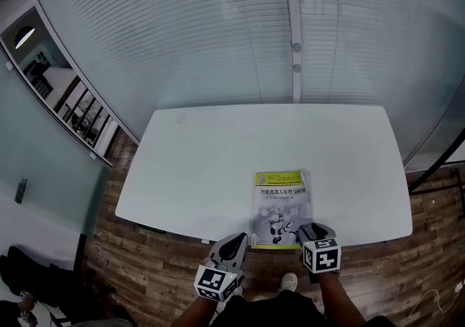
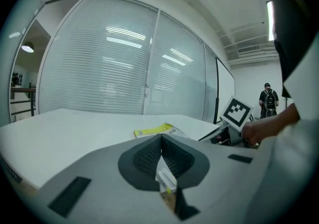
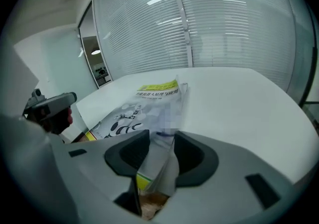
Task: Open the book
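A book (image 1: 282, 206) with a yellow-and-white cover lies shut on the white table (image 1: 218, 166), close to the front edge. My left gripper (image 1: 245, 240) is at the book's near left corner. In the left gripper view its jaws (image 2: 161, 137) meet at the tips, with a thin white-and-yellow edge of the book (image 2: 154, 130) pinched between them. My right gripper (image 1: 301, 232) is at the near right corner. In the right gripper view its jaws (image 3: 162, 136) stand apart, and the book (image 3: 149, 103) runs between them with its corner pages slightly fanned.
A glass wall with blinds (image 1: 290, 27) runs behind the table. Wooden floor (image 1: 145, 267) lies in front and to the left, where a glass partition (image 1: 65, 100) stands. A person (image 2: 269, 99) stands far off in the left gripper view.
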